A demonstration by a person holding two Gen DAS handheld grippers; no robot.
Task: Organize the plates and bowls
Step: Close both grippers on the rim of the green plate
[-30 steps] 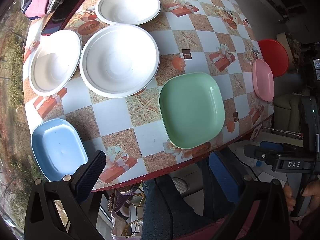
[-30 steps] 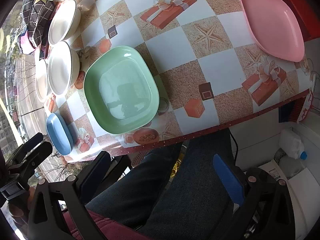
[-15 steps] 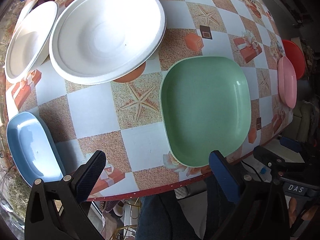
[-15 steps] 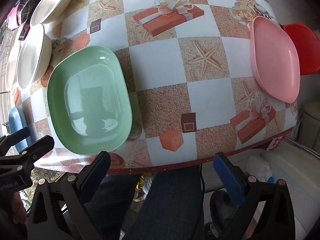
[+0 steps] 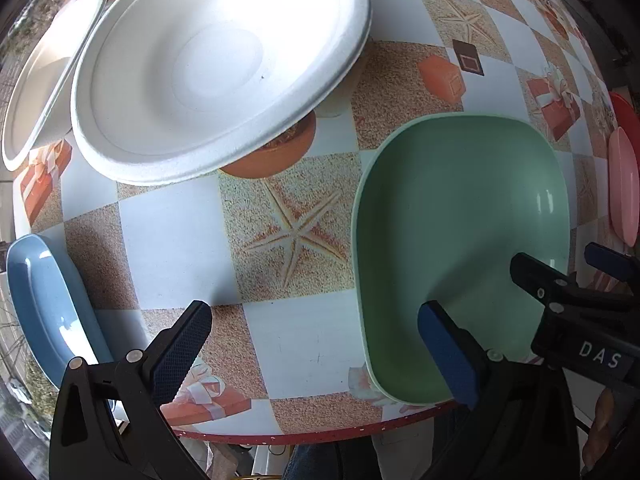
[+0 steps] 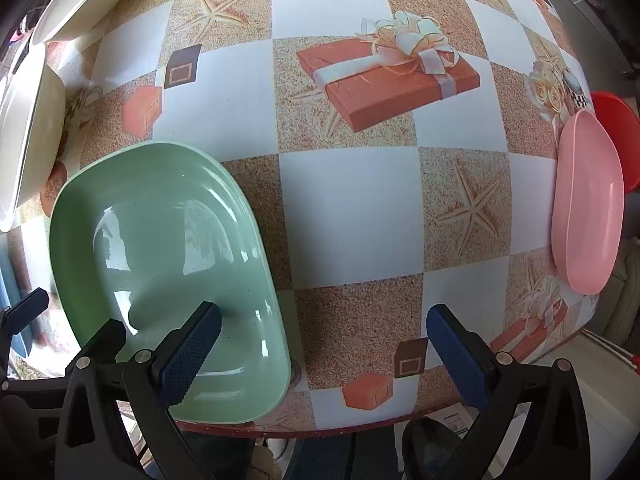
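A green squarish plate [image 5: 460, 240] lies near the table's front edge; it also shows in the right wrist view [image 6: 160, 264]. My left gripper [image 5: 320, 352] is open and empty, low over the table, its right finger over the green plate's near left rim. My right gripper [image 6: 328, 352] is open and empty, its left finger over the plate's near right rim. A blue plate [image 5: 44, 304] lies at the left edge. A pink plate [image 6: 588, 204] lies at the right edge. A large white bowl [image 5: 216, 68] and another white bowl [image 5: 40, 76] sit behind.
The table [image 6: 352, 208] has a checkered cloth with starfish and gift-box prints. A red stool [image 6: 620, 136] stands beyond the pink plate. White bowls [image 6: 28, 120] show at the left of the right wrist view. The person's legs are below the table edge.
Both grippers have moved forward and down toward the table, closing in on the green plate from either side. Both stay open. No dish has moved.
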